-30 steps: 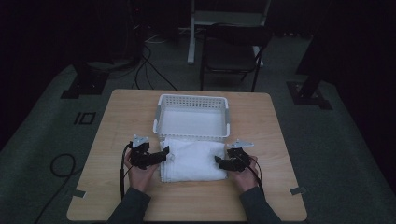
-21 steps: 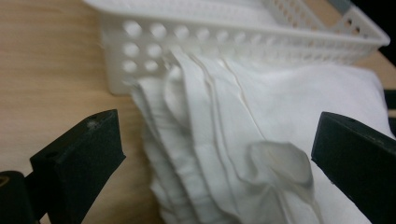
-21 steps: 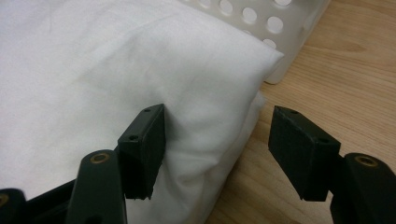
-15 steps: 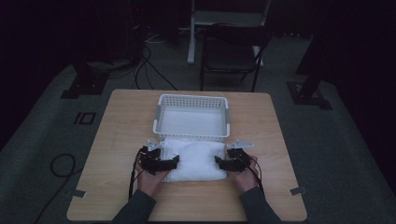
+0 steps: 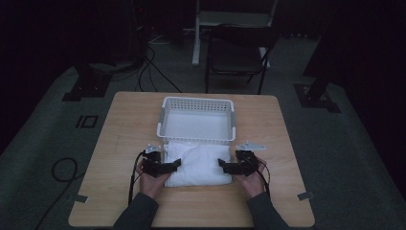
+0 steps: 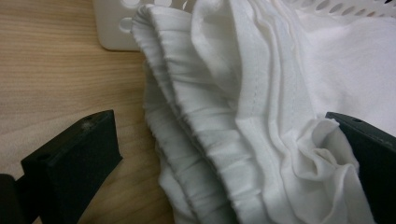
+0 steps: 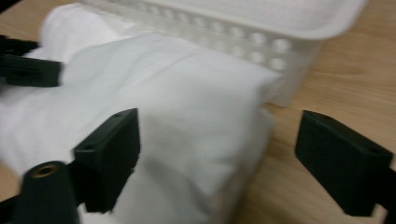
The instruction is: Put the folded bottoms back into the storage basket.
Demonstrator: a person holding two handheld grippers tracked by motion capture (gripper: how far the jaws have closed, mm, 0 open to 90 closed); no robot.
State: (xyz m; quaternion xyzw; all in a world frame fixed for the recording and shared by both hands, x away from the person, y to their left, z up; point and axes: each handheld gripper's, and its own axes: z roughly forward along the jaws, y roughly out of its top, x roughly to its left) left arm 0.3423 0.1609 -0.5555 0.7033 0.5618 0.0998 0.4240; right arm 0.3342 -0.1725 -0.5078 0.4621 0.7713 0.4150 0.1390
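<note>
A folded white cloth [image 5: 198,164] lies on the wooden table [image 5: 119,129], right in front of a white perforated basket [image 5: 197,120]. My left gripper [image 5: 173,166] is open at the cloth's left edge, its jaws straddling the layered folds [image 6: 219,140]. On the opposite side my right gripper [image 5: 224,166] is open too, jaws wide around the cloth's right edge [image 7: 205,154]. The basket [image 7: 261,28] stands just beyond the cloth, and the far gripper [image 7: 28,65] shows at the left of the right gripper view.
A dark chair [image 5: 237,52] and a white stand [image 5: 197,33] are behind the table. Cables [image 5: 153,67] trail over the grey floor. Tape marks [image 5: 305,195] sit near the table's front corners.
My left gripper has moved right, in from the bare table onto the cloth's left edge. The right gripper has stayed at the right edge.
</note>
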